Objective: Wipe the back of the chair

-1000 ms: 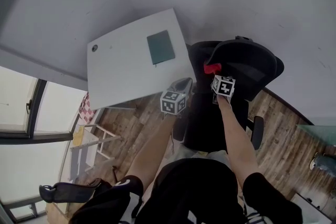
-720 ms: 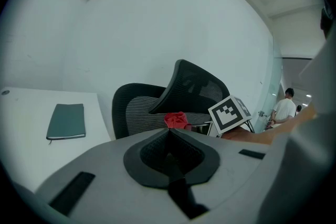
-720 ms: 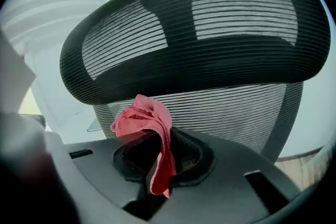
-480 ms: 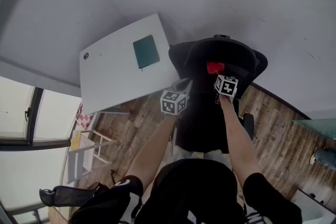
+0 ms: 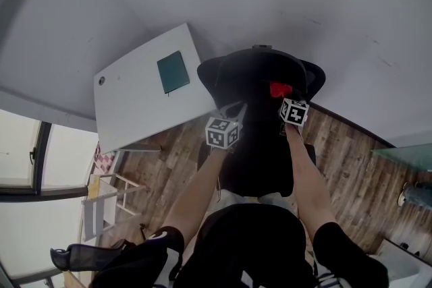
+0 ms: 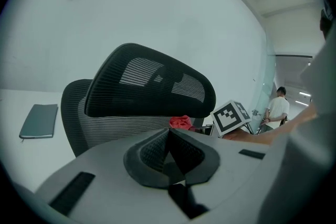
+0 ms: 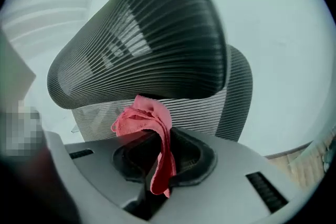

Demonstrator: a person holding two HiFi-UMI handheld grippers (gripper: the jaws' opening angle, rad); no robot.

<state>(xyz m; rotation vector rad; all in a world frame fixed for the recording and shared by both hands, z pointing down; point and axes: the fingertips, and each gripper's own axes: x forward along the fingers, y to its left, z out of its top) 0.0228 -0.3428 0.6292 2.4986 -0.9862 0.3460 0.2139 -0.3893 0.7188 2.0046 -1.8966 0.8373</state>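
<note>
A black mesh office chair (image 5: 260,118) stands in front of me, its back turned to me and its curved headrest (image 6: 152,86) (image 7: 152,44) on top. My right gripper (image 5: 283,99) (image 7: 157,149) is shut on a red cloth (image 5: 279,89) (image 7: 149,126), which is bunched against the ribbed chair back just below the headrest. My left gripper (image 5: 233,117) (image 6: 168,149) is shut with nothing between its jaws and hovers near the left side of the chair back. The red cloth (image 6: 181,122) and the right gripper's marker cube (image 6: 231,117) show in the left gripper view.
A white desk (image 5: 135,101) with a dark green notebook (image 5: 173,71) (image 6: 39,120) stands left of the chair. A wooden rack (image 5: 108,195) sits on the plank floor at the lower left. A person (image 6: 276,108) stands far off by a glass partition.
The view has shifted, so chair and desk now sit further left and higher. The right gripper with the red cloth has slid slightly right and down along the chair back.
</note>
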